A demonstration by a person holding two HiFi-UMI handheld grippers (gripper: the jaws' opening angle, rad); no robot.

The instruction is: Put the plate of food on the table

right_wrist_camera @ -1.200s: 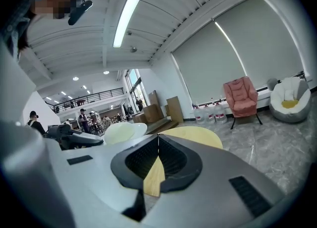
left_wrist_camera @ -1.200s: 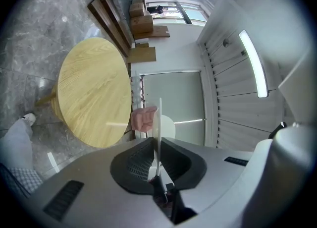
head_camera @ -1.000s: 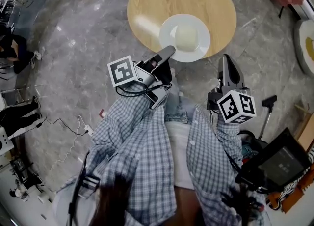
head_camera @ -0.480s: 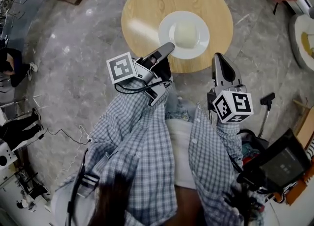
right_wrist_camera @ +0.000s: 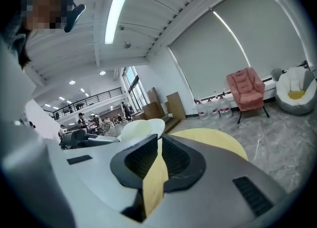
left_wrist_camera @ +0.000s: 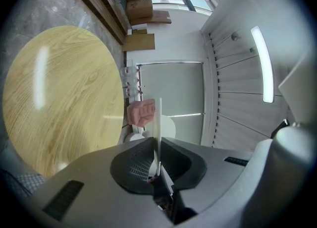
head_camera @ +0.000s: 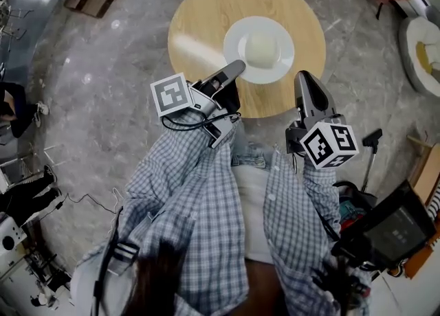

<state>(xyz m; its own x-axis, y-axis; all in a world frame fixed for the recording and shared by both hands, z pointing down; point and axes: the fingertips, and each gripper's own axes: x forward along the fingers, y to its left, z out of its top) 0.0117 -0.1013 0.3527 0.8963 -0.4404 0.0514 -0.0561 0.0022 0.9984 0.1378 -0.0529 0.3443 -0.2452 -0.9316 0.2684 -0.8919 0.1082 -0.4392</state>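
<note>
Carried in from the near edge to squarely over the table (head_camera: 199, 19) now, plate (head_camera: 234, 45) of food clamped at its seven-o'clock rim by left gripper (head_camera: 237, 68), right gripper (head_camera: 304, 78) nearly closed, empty, at four o'clock, so probably just lowering left.

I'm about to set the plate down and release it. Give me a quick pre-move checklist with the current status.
1. Grip: ok. The left gripper is shut on the rim of the plate.
2. Plate position: ok. The whole plate lies within the outline of the round table.
3. Food: ok. The pale mound sits mid-plate, away from the rim.
4. Plate resting on the tabletop: cannot tell. No view shows contact.
5. Right gripper: ok. It is shut, empty and apart from the plate, at the table's near edge.
</note>
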